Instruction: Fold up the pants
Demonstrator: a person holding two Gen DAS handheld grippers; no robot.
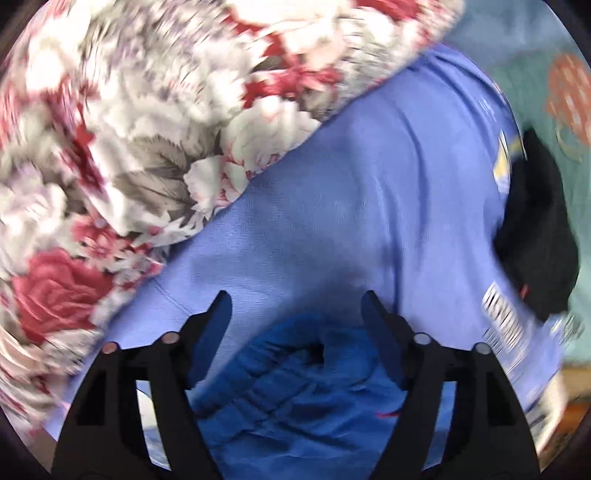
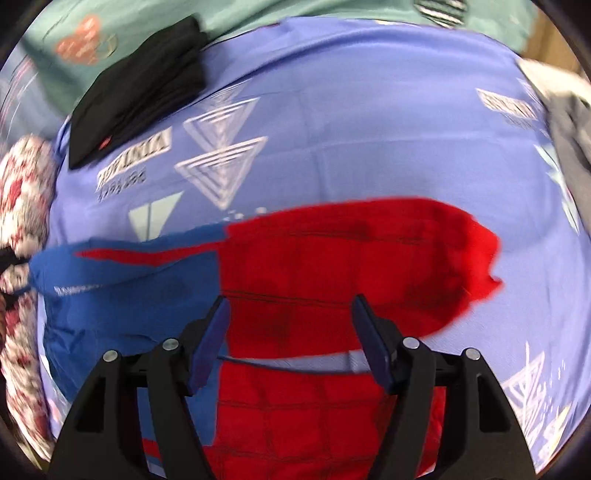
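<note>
The pants (image 2: 332,266) are red with a blue waist part and lie flat across a light blue printed sheet (image 2: 369,129); the blue end points left, the red leg ends right. My right gripper (image 2: 290,306) hovers over the red cloth, open, nothing pinched between its blue pads. In the left wrist view the dark blue waist part of the pants (image 1: 295,387) lies bunched under my left gripper (image 1: 295,304), which stands open above it, its fingers (image 1: 221,314) clear of the cloth. The picture is blurred.
A floral quilt (image 1: 129,147) fills the upper left of the left wrist view and borders the sheet. A folded black garment (image 2: 140,92) lies at the sheet's far left. Teal bedding (image 2: 258,14) lies beyond, and grey cloth (image 2: 569,122) at the right edge.
</note>
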